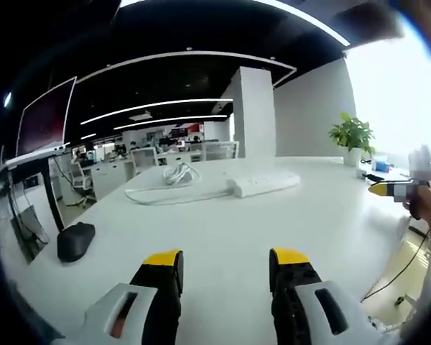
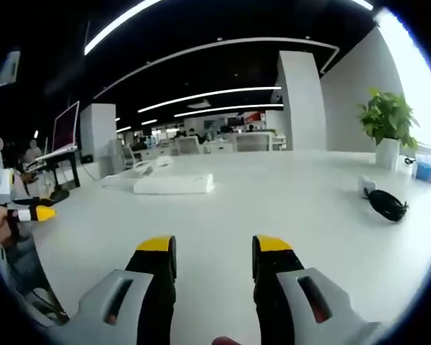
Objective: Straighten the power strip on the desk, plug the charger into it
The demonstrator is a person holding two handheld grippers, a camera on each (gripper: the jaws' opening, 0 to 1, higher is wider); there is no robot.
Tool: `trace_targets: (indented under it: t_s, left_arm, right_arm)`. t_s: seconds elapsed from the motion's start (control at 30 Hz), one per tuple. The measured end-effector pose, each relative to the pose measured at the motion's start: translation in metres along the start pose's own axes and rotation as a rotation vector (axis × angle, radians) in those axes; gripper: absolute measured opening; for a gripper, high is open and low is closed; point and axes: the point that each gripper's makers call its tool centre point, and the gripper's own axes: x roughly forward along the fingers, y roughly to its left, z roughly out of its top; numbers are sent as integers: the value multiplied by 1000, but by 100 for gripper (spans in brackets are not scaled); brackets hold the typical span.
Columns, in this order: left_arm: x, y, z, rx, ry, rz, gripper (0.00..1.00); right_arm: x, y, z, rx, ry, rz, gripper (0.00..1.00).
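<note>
The long white plastic power strip point(image 1: 266, 182) lay near the far edge of the white table point(image 1: 223, 230), set at a slant to that edge, with its pale cord coiled in a loose loop point(image 1: 178, 175) just beside one end. In the right gripper view the same strip point(image 2: 174, 184) sat well ahead of the jaws. The small white charger with its bundled black cable point(image 2: 383, 201) rested toward the table's right edge, near a potted green plant point(image 2: 386, 128). A dark rounded mouse point(image 1: 76, 241) lay near the table's left edge. The left hand-held gripper point(image 1: 227, 269) hovered over bare table with its yellow-tipped jaws parted and nothing between them; the right hand-held gripper point(image 2: 211, 256) was likewise released and empty. The strip looked rigid, light and smooth, likely to slide or pivot easily, so pinching across its narrow width near one end, or nudging an end, would probably turn it straight. The charger body seemed hard and small, better gripped on its flat sides than by its floppy cable.
</note>
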Motion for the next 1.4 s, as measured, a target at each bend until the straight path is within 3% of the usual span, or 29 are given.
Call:
trace_targets:
  t_s: [0.33,1.07,1.4]
  left_arm:
    - [8,3,7,-11,-16,-10,49]
    - [35,7,25,-16,-36,-44,49]
    - [45,8,32,-29,-44,-71,49]
  right_arm:
    - [13,6,7,-43,1,32,41]
    - [39,15,26,-17,3,154,39]
    - [58,30,37,-59,19,196,39]
